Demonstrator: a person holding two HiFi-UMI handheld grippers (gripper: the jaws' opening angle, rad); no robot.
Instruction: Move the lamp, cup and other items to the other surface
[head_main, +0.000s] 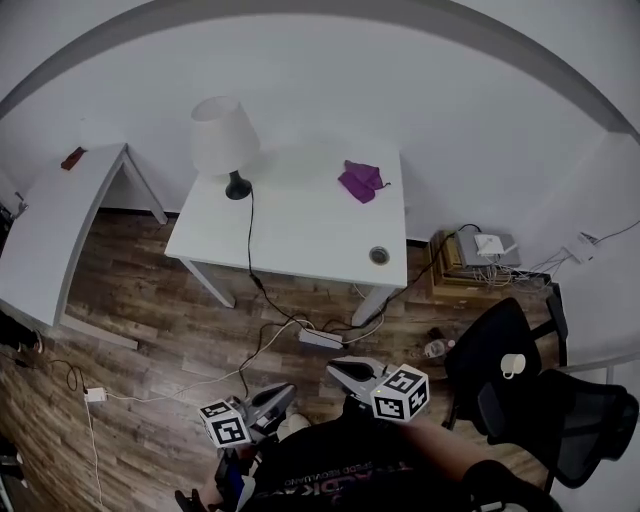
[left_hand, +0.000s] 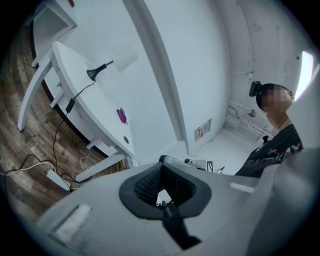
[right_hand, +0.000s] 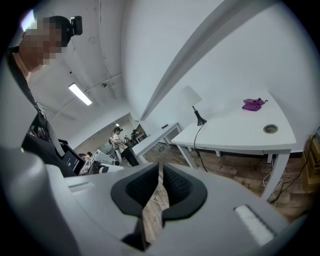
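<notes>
Head view: lamp (head_main: 222, 135) stands upright at the back left corner of the middle white table (head_main: 290, 240), its cord trailing to the floor. Purple cloth (head_main: 360, 181) lies at back right. A small round thing (head_main: 379, 255) sits near the front right corner; it may be a cup or a cable hole, too small to tell. White cup (head_main: 512, 366) rests on the black chair (head_main: 485, 340), well apart from the table. Left-hand white table (head_main: 50, 230) holds one small reddish item (head_main: 72, 158). Left gripper (head_main: 285, 392) and right gripper (head_main: 335, 368) hang low, near the body.

Left gripper view: jaws pressed together, nothing between.

Right gripper view: jaws a narrow slit apart, floor showing through, empty.

Judgement: the lamp, cloth and cup are all yet to be moved.
</notes>
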